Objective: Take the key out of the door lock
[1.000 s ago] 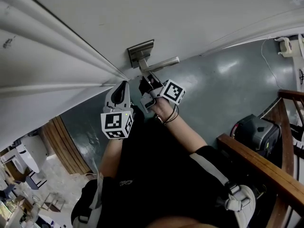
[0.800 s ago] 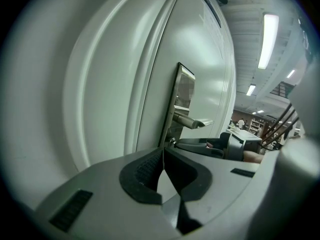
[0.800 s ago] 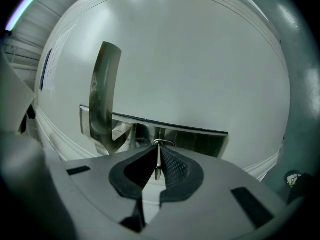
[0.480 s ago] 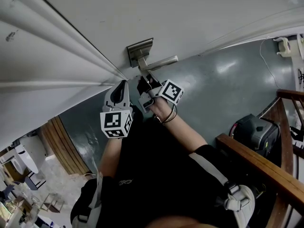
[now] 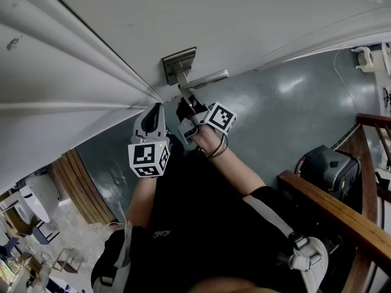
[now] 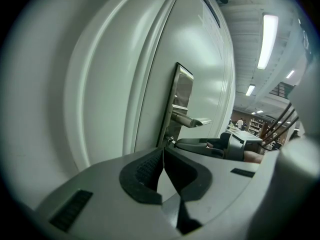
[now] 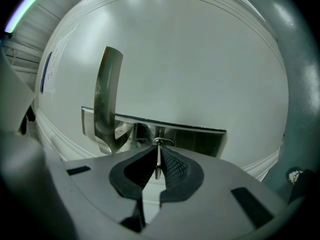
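A steel lock plate (image 5: 178,63) with a lever handle (image 5: 208,77) sits on the white door (image 5: 244,17). My right gripper (image 5: 185,102) is right under the handle and is shut on the key (image 7: 158,159), a thin metal blade seen edge-on between its pads. The key's far end, with a small ring, meets the lock plate (image 7: 195,139). The lever (image 7: 106,99) stands to the left of it. My left gripper (image 5: 160,107) hangs just left of the right one, close to the door, shut with nothing in it. In the left gripper view the right gripper (image 6: 200,145) reaches the plate (image 6: 181,104).
Raised door mouldings (image 5: 73,60) run along the left. A grey floor (image 5: 293,115) lies beyond the handle. At the right stand a wooden railing (image 5: 342,218) and a dark case (image 5: 324,170). A white fitting (image 5: 369,58) is at the upper right.
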Demonstrator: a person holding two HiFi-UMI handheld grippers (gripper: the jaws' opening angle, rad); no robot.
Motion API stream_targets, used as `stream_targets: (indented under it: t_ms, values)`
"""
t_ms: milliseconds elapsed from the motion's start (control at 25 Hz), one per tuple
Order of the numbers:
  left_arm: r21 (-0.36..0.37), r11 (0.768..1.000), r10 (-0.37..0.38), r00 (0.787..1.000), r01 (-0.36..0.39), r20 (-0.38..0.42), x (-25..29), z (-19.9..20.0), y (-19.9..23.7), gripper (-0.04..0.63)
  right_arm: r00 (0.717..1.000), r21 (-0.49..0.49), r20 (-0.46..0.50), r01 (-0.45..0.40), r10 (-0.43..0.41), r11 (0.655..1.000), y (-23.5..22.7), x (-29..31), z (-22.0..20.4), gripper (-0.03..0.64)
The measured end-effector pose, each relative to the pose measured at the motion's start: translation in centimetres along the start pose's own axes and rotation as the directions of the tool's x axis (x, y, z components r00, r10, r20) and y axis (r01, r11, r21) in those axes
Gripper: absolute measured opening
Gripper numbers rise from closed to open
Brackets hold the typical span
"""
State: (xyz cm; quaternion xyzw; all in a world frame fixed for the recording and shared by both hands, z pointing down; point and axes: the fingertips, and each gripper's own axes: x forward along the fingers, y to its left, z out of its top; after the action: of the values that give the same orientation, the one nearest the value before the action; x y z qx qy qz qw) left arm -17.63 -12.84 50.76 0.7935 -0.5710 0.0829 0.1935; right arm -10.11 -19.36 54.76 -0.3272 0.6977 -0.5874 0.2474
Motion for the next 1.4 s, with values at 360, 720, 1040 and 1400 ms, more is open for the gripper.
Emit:
stream_targets:
  t_ms: [360,720,1040,1400]
  values:
    - [0.001,1.000,-0.002,1.000,0.002,0.000,0.0,-0.1,-0.3,0.026,1.000,-0.025,-0.010,-0.005,0.004,1.000,0.1,-0.4,0.0,0.032]
    - [0.003,1.000,-0.001,1.000,0.001,-0.001,-0.7,0.0,-0.6,0.026,1.000,-0.018,-0.010,0.000,0.000,1.000,0.5,-1.2,-0.3,0.032]
    - [0.007,1.000,-0.004,1.000,0.004,-0.001,-1.0,0.0,-1.2,0.026,1.000,-0.019,-0.014,-0.004,0.004,1.000,0.8,-1.8,-0.5,0.031]
    - [0.011,1.000,-0.016,1.000,0.016,-0.013,-1.4,-0.7,-2.1,0.026,1.000,-0.049,-0.021,0.002,-0.003,0.999,0.4,-4.2,-0.9,0.031]
